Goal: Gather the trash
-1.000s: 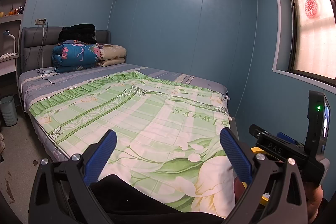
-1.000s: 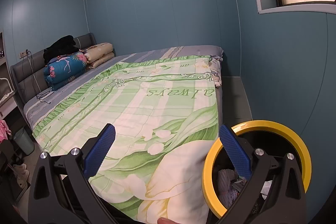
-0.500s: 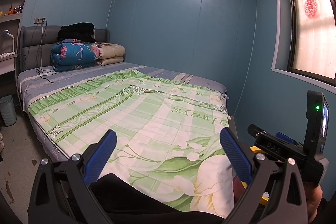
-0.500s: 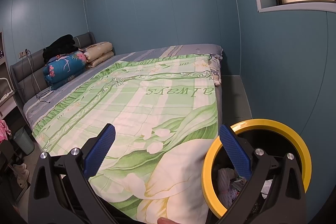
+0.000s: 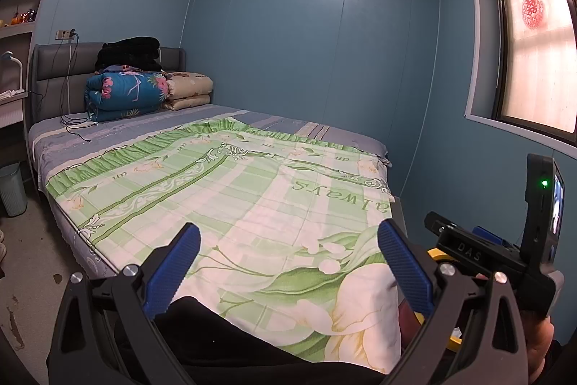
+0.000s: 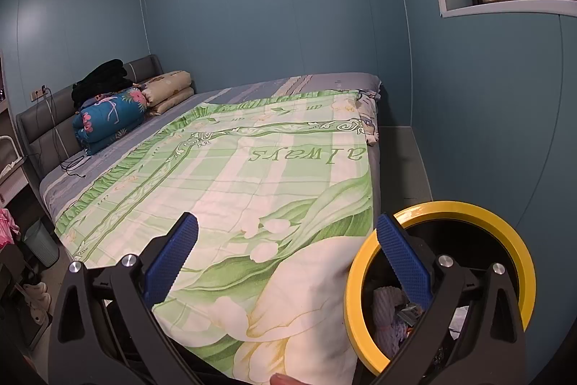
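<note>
Right wrist view: my right gripper [image 6: 285, 262] hangs with jaws wide and nothing between them, over the bed [image 6: 252, 175] corner.
Left gripper [image 5: 288, 267]: jaws wide too, nothing held — it hovers above the quilt [image 5: 234, 197].
Bin [image 6: 512, 240]: one, yellow-rimmed, on the floor just beside the bed's foot, under my right finger.
Trash [image 6: 387, 313]: crumpled wrappers and paper already lie inside the bin — I cannot count them.
Progress: some collecting looks done; I see no loose litter on the bed.
Left to do: probably a search of the floor, or nothing.
Count: two grippers, one yellow bin, one grey basket [image 5: 12, 188] by the headboard.
</note>
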Motion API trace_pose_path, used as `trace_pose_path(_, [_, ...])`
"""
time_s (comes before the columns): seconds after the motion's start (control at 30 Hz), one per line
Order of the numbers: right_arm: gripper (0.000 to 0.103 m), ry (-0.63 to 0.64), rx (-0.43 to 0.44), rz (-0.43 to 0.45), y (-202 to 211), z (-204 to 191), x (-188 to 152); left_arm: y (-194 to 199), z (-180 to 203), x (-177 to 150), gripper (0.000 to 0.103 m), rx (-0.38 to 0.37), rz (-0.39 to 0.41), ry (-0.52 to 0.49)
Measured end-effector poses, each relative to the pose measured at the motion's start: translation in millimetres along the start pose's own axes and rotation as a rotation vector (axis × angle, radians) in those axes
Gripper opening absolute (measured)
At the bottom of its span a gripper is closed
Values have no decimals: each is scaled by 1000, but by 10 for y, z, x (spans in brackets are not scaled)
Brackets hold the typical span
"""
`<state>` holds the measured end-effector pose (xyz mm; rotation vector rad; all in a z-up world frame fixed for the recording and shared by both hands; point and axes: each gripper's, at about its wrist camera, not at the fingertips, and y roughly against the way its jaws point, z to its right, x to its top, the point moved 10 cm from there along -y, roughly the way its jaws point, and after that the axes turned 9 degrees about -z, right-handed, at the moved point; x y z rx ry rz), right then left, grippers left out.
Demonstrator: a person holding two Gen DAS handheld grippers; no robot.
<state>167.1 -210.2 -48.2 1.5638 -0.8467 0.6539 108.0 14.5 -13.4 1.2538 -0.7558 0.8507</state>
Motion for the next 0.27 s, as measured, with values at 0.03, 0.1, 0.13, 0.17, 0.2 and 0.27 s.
trace_pose_path(0.03, [95, 0, 0, -1, 0, 0, 0, 0, 1, 0, 95, -1, 0, 1])
trace_pose_path(0.1, [95, -1, 0, -3, 0, 4, -10, -7, -3, -4, 95, 0, -3, 0])
trace_pose_path(0.13, [95, -2, 1, -4, -2, 4, -14, -9, -1, -7, 95, -1, -5, -1])
trace_pose_path(0.17, [95, -2, 1, -5, -3, 6, -17, -8, -3, -11, 95, -1, -7, -1])
trace_pose_path(0.2, [95, -2, 0, -4, -3, 7, -15, -7, -2, -16, 95, -2, -8, -1])
trace_pose_path(0.27, [95, -2, 1, -4, -3, 8, -15, -6, -8, -9, 95, -3, -10, -2])
